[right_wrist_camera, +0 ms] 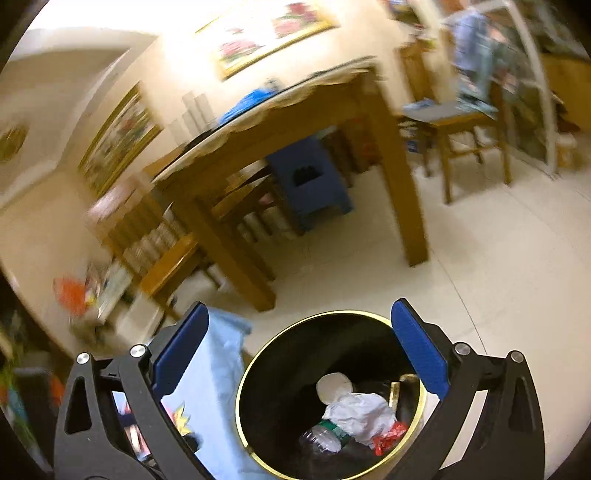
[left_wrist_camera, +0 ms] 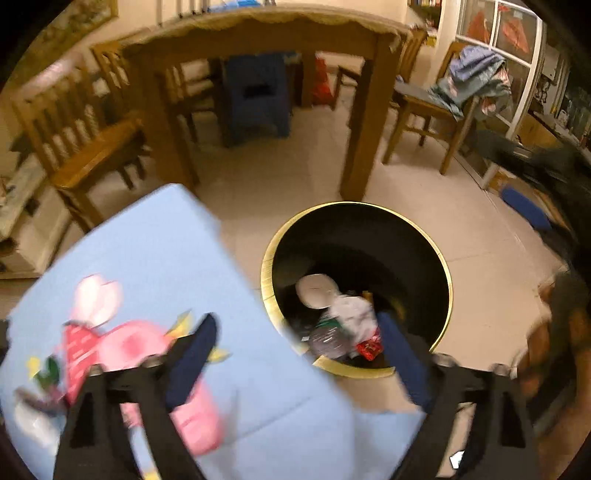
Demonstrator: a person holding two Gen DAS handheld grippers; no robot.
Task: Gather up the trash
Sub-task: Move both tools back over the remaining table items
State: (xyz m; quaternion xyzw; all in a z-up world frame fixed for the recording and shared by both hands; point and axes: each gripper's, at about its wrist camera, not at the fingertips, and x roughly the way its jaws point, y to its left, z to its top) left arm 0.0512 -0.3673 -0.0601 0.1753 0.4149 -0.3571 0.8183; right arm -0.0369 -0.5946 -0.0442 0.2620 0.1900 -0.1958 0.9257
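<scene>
While both grippers hang over the black, gold-rimmed trash bin (left_wrist_camera: 356, 254), the main risk is a knock from the low table with the light-blue cartoon cloth (left_wrist_camera: 155, 266), which sits close against the bin at about nine o'clock; a careless sweep of the left gripper (left_wrist_camera: 295, 350) could snag that cloth or tip the bin. The wooden dining table (left_wrist_camera: 266, 33) stands further off at twelve o'clock, with chairs around it, and its legs would crowd any reach for more rubbish on the tiled floor (left_wrist_camera: 295, 173).

Inside the bin the collected trash lies at the bottom: crumpled white paper (right_wrist_camera: 360, 410), a clear plastic bottle (right_wrist_camera: 321, 437), a pale round lid or disc (right_wrist_camera: 334, 386) and a small red wrapper (right_wrist_camera: 388, 435). Judging by this, a drop looks complete, though motion blur softens detail.

The left gripper's jaws stand wide apart and hold nothing, one finger over the blue cloth, the other over the bin's near rim. The right gripper (right_wrist_camera: 299, 347) likewise has its jaws fully apart and empty, framing the bin's mouth at six o'clock, touching nothing visible.
</scene>
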